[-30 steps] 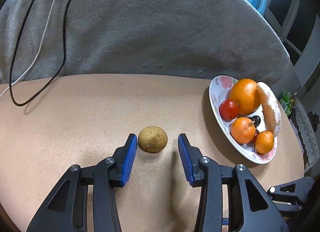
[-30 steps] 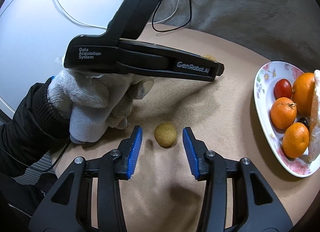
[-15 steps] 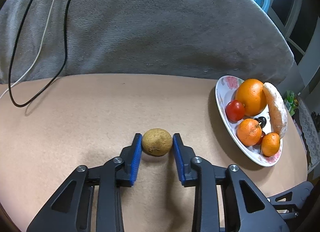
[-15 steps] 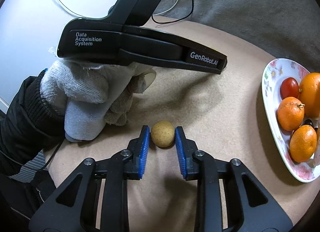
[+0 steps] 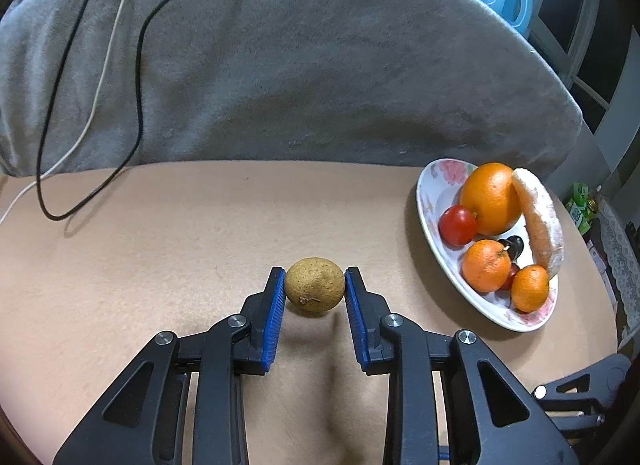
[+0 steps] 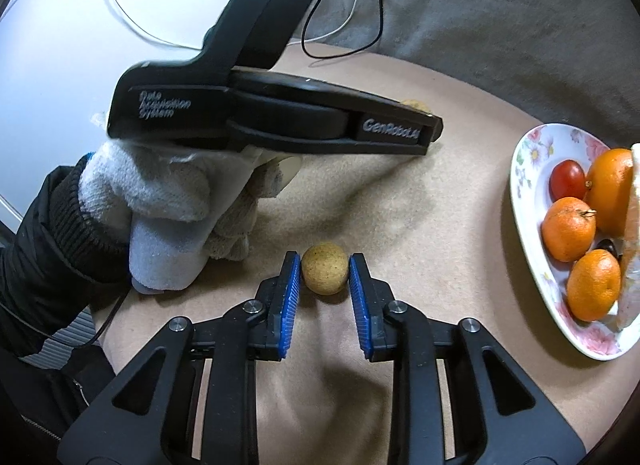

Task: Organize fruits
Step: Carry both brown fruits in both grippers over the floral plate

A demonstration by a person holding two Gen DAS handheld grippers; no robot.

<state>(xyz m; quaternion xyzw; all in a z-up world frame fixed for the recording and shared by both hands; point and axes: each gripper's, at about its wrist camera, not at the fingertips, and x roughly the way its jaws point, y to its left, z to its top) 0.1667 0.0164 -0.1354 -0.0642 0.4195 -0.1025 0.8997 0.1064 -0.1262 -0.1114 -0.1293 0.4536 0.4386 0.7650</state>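
Observation:
My left gripper (image 5: 315, 277) is shut on a rough, brown, roundish fruit (image 5: 315, 287); both blue pads press its sides just above the tan mat (image 5: 160, 249). In the right wrist view my right gripper (image 6: 324, 261) is shut on a smaller brown round fruit (image 6: 324, 275) resting on the mat. A flowered plate (image 5: 426, 201) to the right holds a large orange (image 5: 490, 199), two small mandarins, a red tomato (image 5: 458, 225), a dark fruit and a pale peeled wedge. The plate (image 6: 526, 169) also shows at the right of the right wrist view.
A white-gloved hand (image 6: 160, 209) holds the left gripper (image 6: 432, 127) just beyond and left of my right gripper. A grey blanket (image 5: 320, 65) rises behind the mat, with a black and a white cable (image 5: 138, 45) over it. Blue bottles stand at the far right.
Both grippers stood open around their brown fruits a second ago. Their pads have closed onto the fruits. Neither hand has shifted much.

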